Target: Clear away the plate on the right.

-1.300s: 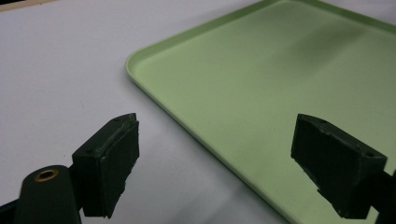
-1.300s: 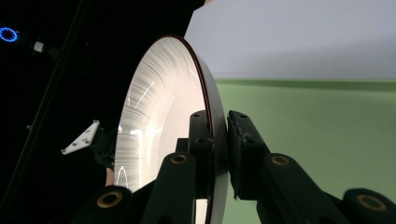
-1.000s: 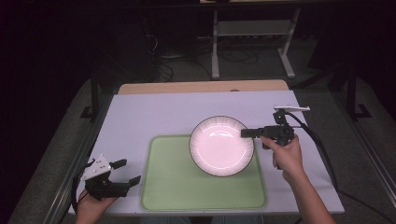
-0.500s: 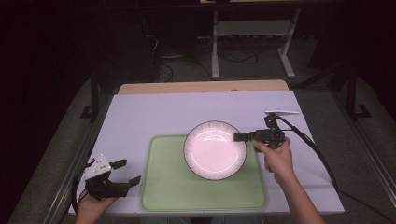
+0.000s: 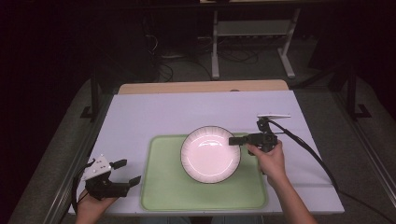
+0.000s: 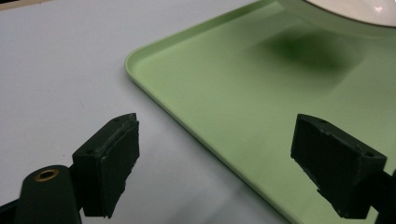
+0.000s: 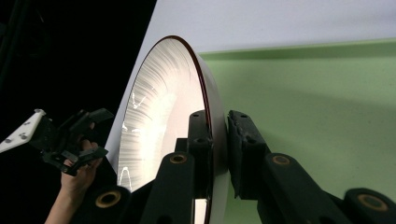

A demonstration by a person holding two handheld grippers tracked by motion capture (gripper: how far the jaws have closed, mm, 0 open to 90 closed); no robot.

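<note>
My right gripper [image 5: 235, 140] clamps the white plate's [image 5: 210, 154] rim above the green tray [image 5: 163, 186]; my left gripper [image 5: 127, 173] rests open beside it.

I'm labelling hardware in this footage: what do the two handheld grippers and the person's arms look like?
Both grippers are black, each with two blocky angular jaws. The left gripper carries a pale grey three-cornered plate on top; brass-coloured rivets mark its jaw arms. The right gripper has a similar pale plate raised behind it and a thick black cable trailing across the table. Both forearms are bare, with no sleeves or gloves visible.

white table [image 5: 154, 116], metal stand [image 5: 252, 42] behind
</note>
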